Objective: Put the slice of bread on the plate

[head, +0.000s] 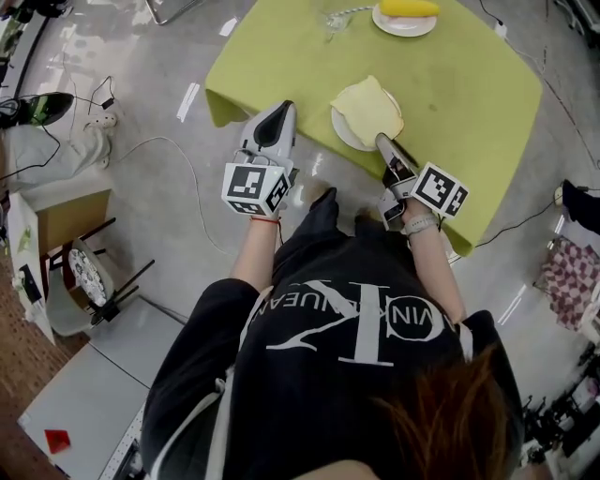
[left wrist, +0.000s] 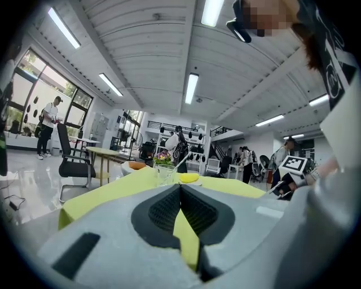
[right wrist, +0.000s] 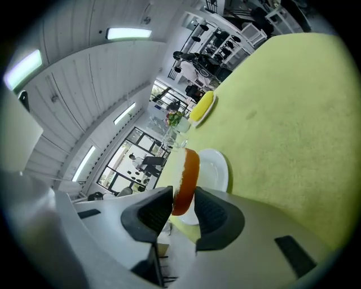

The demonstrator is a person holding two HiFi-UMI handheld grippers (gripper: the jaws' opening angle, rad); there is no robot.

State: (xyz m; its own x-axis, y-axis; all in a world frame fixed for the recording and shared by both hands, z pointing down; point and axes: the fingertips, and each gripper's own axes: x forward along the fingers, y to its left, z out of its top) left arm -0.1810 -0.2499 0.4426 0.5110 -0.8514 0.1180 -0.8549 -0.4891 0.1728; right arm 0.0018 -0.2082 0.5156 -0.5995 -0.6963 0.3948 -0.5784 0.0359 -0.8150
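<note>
Holding: right gripper (head: pixel 382 141) is clamped on the bread (head: pixel 367 108) at its near corner. In the right gripper view, both dark ribbed pads (right wrist: pixel 151 210) sit against the slice's faces. Bread (right wrist: pixel 186 175) shows edge-on there, with an orange-brown crust band and a pale soft crumb face.

Bread location: over the plate (head: pixel 339 127), at the near edge of the table. From the head view it's a roughly square slice, pale cream, lying close to flat. It covers most of the plate and overhangs the far-left rim. Can't tell if it's resting on the plate or just above it.

Plate: round, white, glossy, with a smooth shallow rim (right wrist: pixel 217 169).

Left gripper (head: pixel 281 111): jaws together at the tips, nothing between them. In the left gripper view, the black textured pads (left wrist: pixel 163 211) meet at a point and cloth shows through the wedge gap below. It sits at the table's near-left edge, apart from the plate. Shell is smooth grey-white plastic, and each gripper carries a marker cube (head: pixel 255 187).

Cloth (head: pixel 450 103): matte yellow-green, flat, draped over the table corners.

Far side: a second white plate (head: pixel 398 26) with something smooth and yellow on it (head: pixel 408 7), and a clear glass (left wrist: pixel 164 172) beside it.
</note>
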